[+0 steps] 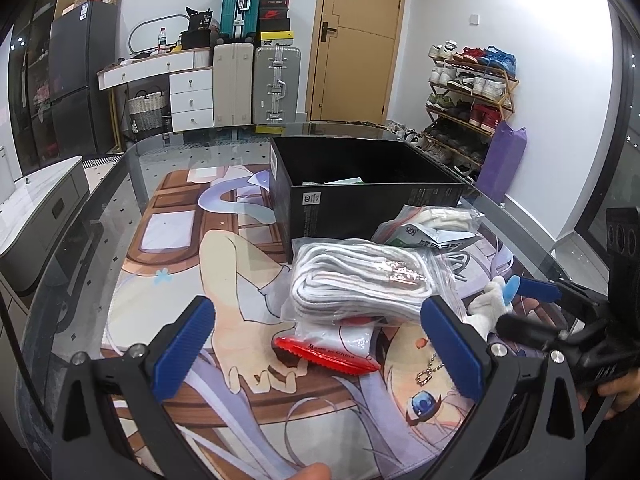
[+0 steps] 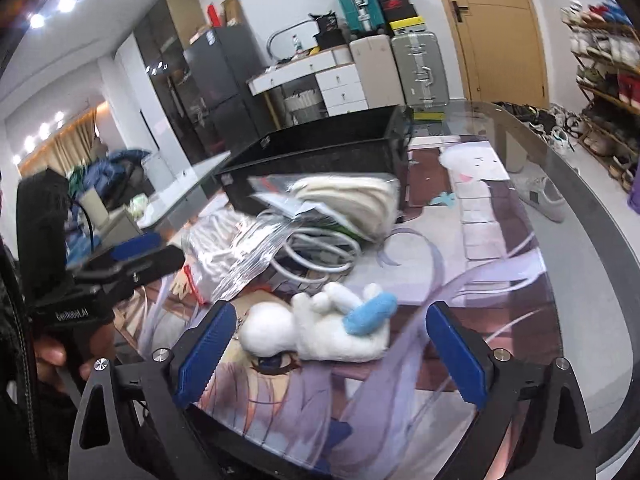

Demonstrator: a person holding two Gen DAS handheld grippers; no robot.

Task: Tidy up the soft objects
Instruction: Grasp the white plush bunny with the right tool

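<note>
Lying just in front of the open black cardboard box, the small white plush toy looked light and squashy, best pinched mid-body; the right gripper gaped wide around it, empty, as did the left gripper.

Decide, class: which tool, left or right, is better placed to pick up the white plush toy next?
Right, probably. The right tool is open with the white plush toy lying between its fingers. The left tool faces the bag of white cord instead.
</note>
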